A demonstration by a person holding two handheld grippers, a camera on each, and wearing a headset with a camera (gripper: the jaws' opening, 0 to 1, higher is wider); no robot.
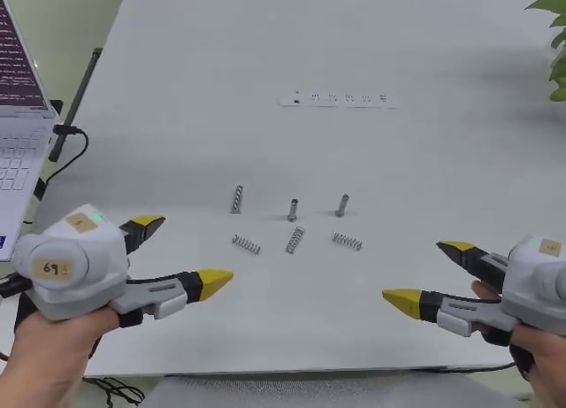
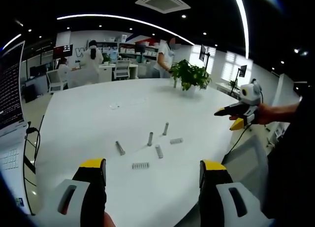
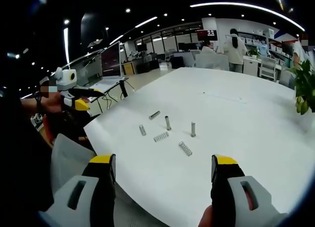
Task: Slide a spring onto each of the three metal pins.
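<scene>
Left hand-held gripper (image 1: pixel 181 250): yellow-tipped, jaws spread wide, holding nothing, at the near left edge.
Right hand-held gripper (image 1: pixel 427 272): mirrored on the right, jaws also apart and empty.
Pins: three short grey metal pins in a row; the middle pin (image 1: pixel 293 210) and right pin (image 1: pixel 342 205) stand upright, while the left pin (image 1: pixel 237 199) seems to lie on its side.
Springs: small steel coil springs, the left spring (image 1: pixel 246 244), middle spring (image 1: pixel 294 240) and right spring (image 1: pixel 347 241), lie loose, one just before each pin, none threaded on.
Reason: the pairing probably sets one spring per pin; the grippers flank the set, likely poised to reach in.
Surface: plain white tabletop (image 1: pixel 265 36), with a white power strip (image 1: pixel 340 99) beyond the pins and an open laptop (image 1: pixel 13 116) at the left.
Room: bright open office, people at far desks, leafy potted plant (image 2: pixel 189 75).
</scene>
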